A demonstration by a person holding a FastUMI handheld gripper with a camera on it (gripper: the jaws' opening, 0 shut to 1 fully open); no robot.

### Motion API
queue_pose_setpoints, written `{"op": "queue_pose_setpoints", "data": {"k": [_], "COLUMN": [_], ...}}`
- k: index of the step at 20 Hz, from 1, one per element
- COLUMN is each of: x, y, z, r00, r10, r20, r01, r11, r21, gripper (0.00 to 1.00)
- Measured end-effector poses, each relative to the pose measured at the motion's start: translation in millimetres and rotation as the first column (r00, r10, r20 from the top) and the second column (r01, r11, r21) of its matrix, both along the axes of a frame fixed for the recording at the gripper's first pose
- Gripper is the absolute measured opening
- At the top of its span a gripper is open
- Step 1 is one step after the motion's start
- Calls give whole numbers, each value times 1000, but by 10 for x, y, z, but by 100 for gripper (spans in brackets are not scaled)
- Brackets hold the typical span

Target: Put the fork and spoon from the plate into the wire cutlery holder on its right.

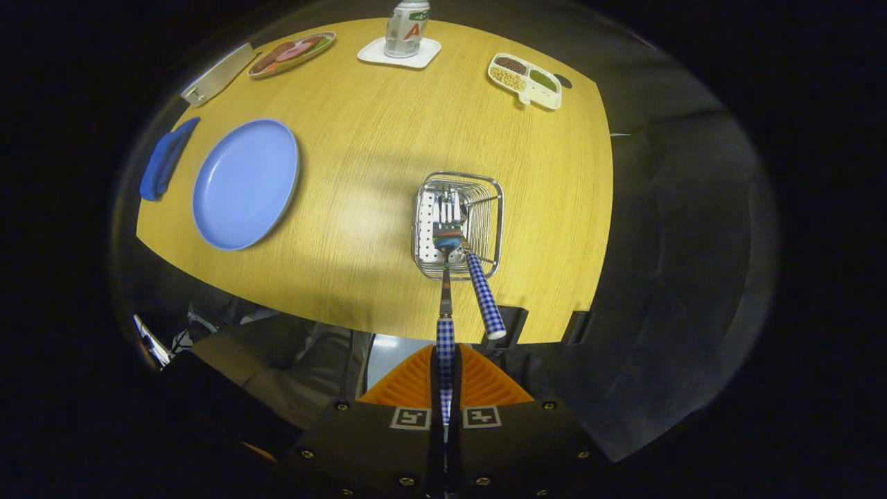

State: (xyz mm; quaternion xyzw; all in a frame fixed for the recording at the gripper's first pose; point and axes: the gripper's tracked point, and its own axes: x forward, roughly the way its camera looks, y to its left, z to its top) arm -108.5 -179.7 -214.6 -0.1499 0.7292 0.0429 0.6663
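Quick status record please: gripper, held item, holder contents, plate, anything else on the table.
gripper: gripper shut on checked utensil handle
held item: its head reaches into the wire cutlery holder
holder contents: second checked-handled utensil leaning inside
plate: blue plate, bare, left of holder
table: wooden table with can on coaster, divided snack tray, blue cloth

table (360, 229) evenly lit from overhead, pale glare patch just left of fingers' line; surroundings dim, near black; strong fisheye bending at far table edge; focus sharp.
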Motion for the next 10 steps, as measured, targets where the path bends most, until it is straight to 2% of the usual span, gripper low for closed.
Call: {"op": "queue_pose_setpoints", "data": {"k": [6, 10], "x": [69, 141], "y": [-86, -117], "z": [-153, -207], "r00": [995, 983], "r10": [50, 110], "r20": [-83, -150], "r01": [-55, -126], "r11": [997, 987], "r21": [-60, -100], "gripper": [2, 2]}}
